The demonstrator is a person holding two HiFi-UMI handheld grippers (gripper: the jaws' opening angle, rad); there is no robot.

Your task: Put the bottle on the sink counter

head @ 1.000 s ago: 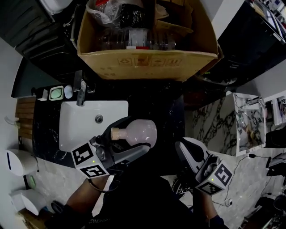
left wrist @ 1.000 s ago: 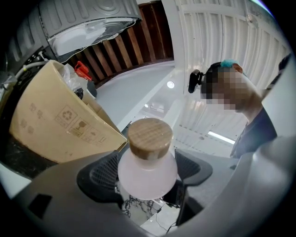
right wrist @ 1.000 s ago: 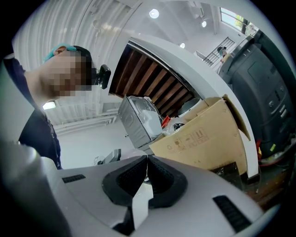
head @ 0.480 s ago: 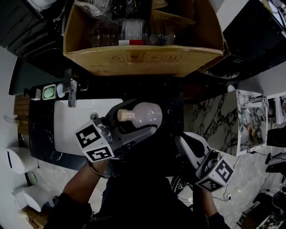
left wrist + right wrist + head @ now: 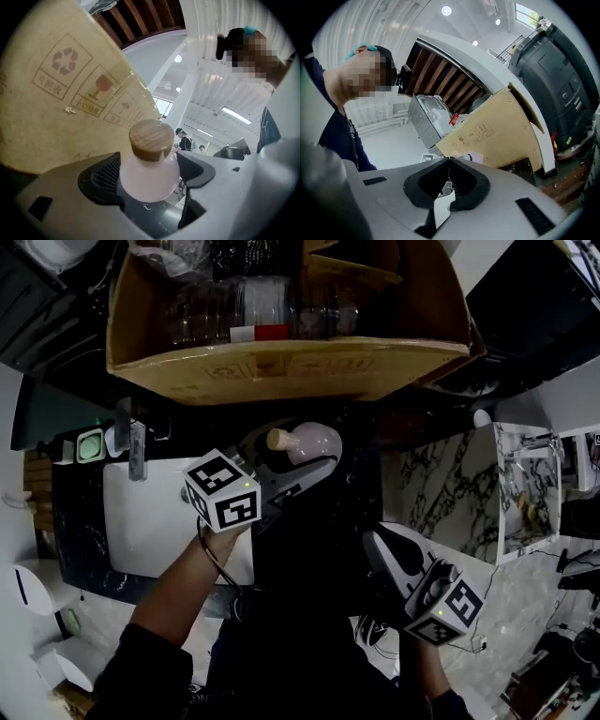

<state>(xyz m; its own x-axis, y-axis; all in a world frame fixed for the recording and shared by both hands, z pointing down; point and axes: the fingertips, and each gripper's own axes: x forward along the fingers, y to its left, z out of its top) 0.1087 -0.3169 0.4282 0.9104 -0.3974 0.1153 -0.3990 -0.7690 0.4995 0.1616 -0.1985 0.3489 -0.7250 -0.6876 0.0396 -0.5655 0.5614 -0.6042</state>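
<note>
Grey-padded jaws of the left gripper (image 5: 281, 474) are clamped on the bottle (image 5: 314, 442), pinching it just under the neck. In the left gripper view the rounded shoulder sits wedged between the two dark pads. The right gripper (image 5: 380, 554) hangs low and well apart, its jaws closed tip to tip on nothing (it has no part in this so far).

A second ago the bottle hung over the right rim of the white sink (image 5: 169, 512). Since then the left arm has carried it up and back, and it is now past the basin, over the dark counter (image 5: 80, 512) and close under the cardboard box (image 5: 281, 371). To my eye the carry is nearly done and the setting down is still to come. I cannot tell whether the base touches anything yet.

The bottle is a squat, bulbous flask of frosted, pale pinkish-white material with a short neck and a round wooden cap (image 5: 151, 137). From above it lies tilted, cap pointing left, so it probably needs righting before release.
</note>
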